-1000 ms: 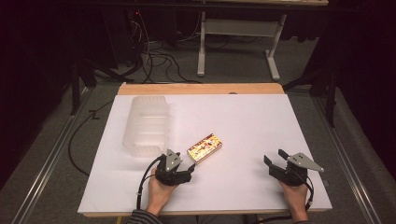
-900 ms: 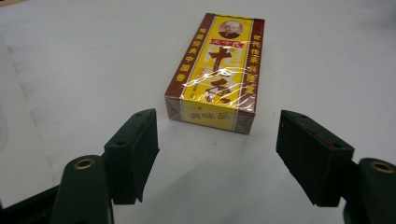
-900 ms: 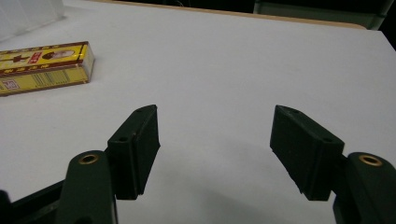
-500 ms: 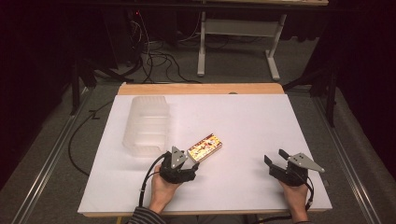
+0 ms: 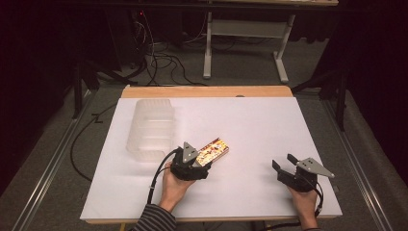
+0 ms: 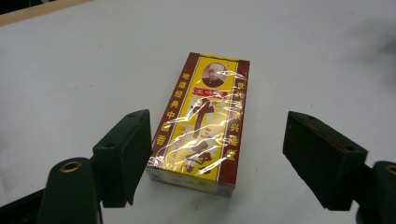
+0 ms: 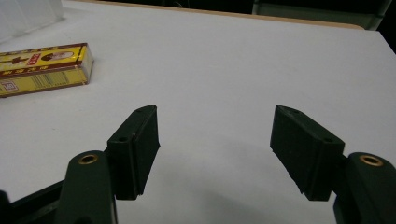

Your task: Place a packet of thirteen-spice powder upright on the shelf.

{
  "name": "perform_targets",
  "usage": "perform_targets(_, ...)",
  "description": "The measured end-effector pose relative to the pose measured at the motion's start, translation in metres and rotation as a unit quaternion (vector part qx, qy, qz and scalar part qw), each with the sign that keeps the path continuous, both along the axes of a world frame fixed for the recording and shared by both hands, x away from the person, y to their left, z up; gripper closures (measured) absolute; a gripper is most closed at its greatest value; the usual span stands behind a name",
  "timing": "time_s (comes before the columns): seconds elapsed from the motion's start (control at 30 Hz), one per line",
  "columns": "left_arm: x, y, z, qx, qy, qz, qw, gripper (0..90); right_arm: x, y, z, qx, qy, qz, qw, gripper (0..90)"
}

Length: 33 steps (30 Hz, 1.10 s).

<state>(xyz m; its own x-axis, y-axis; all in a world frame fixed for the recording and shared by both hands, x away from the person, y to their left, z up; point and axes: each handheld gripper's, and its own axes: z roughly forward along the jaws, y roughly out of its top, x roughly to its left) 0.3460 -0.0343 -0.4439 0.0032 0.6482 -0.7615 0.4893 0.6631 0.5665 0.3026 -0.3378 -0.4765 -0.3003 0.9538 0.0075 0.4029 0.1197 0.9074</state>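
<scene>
Seen from above, the left gripper (image 5: 198, 162) covers the near end of the yellow box (image 5: 216, 148); its small print stays unreadable, and the picture's left edge cuts it off in the right gripper view

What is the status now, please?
Left gripper open, jaws astride yellow-and-maroon cardboard box. Right gripper open, idle. Box flat on white table; nothing blocking.
</scene>
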Motion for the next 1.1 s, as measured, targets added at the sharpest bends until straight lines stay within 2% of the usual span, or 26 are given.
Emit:
perform_targets(0.17, 0.005, -0.006, 0.000, 0.012, 0.002, -0.014, 0.9998, 24.4, 0.000, 0.001, 0.000, 0.000, 0.003, -0.001, 1.0000, 33.2)
perform_targets(0.6, 0.021, -0.025, 0.004, 0.040, 0.020, -0.022, 0.9988, 24.3, 0.000, 0.000, 0.000, -0.001, 0.000, 0.002, 1.0000, 33.2)
perform_targets(0.77, 0.030, -0.035, 0.002, 0.058, 0.028, -0.027, 0.9976, 24.1, 0.000, 0.000, 0.000, 0.002, -0.001, 0.003, 1.0000, 33.2)
perform_targets(1.1, 0.043, -0.051, -0.001, 0.075, 0.043, -0.034, 0.9956, 23.6, 0.000, 0.000, 0.000, 0.000, -0.002, 0.004, 1.0000, 33.2)
